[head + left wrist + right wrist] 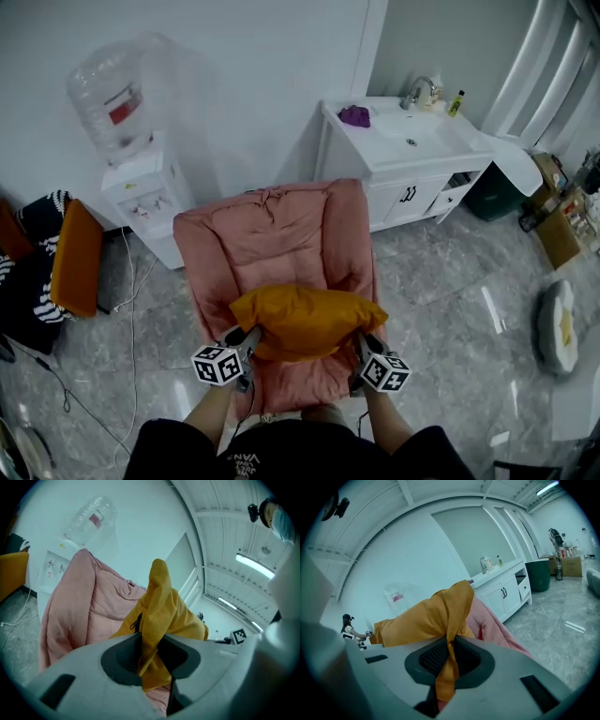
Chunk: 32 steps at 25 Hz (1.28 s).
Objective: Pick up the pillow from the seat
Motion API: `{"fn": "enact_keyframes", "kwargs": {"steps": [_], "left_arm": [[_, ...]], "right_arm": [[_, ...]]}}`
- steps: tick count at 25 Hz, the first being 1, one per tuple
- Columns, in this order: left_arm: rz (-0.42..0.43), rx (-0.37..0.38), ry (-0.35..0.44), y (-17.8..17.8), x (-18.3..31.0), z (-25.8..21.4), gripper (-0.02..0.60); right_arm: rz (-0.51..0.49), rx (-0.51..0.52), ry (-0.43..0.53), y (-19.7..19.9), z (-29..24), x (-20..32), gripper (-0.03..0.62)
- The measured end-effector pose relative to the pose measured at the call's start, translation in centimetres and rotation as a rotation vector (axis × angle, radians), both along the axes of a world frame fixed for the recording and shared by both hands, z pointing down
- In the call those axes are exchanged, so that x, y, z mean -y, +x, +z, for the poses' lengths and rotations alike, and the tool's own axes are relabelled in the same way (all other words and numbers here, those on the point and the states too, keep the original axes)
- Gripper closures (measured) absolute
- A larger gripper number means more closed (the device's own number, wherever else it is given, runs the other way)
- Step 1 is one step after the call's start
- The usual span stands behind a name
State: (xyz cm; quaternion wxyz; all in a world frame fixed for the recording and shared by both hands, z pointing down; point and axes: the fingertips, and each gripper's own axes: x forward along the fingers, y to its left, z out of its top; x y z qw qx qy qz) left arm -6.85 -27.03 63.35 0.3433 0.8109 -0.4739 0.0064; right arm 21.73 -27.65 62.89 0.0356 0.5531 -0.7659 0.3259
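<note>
Pillow [307, 321] pinched at both ends over seat [281, 234].

Left tool [249, 339]: jaws clamped on the pillow [307, 321], at its left corner.
Right tool [362, 347]: jaws clamped on the right corner.
Forearms [208, 408]: both extended forward, side by side.

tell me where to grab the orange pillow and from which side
Its two end edges, one from each side: the pillow is wide and soft, with thin fabric there. The left gripper and right gripper are shut on them so.
</note>
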Motion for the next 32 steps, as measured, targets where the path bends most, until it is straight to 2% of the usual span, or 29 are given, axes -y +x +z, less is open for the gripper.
{"fn": "enact_keyframes", "kwargs": {"steps": [9, 16, 25, 32], "left_arm": [[0.072, 0.072, 0.045, -0.4, -3.5, -1.7, 0.482], [0.080, 0.089, 0.079, -0.9, -5.2, -3.7, 0.486], [0.081, 0.039, 0.164, -0.7, -6.7, -7.5, 0.494], [0.078, -0.005, 0.230, -0.8, -7.1, -11.2, 0.499]], "right_arm": [[0.050, -0.034, 0.044, -0.3, -2.4, -4.1, 0.563], [0.082, -0.034, 0.110, -0.8, -5.2, -6.2, 0.569], [0.105, -0.027, 0.209, -0.6, -10.0, -8.6, 0.572], [0.072, -0.080, 0.310, -0.9, -14.6, -9.9, 0.574]]}}
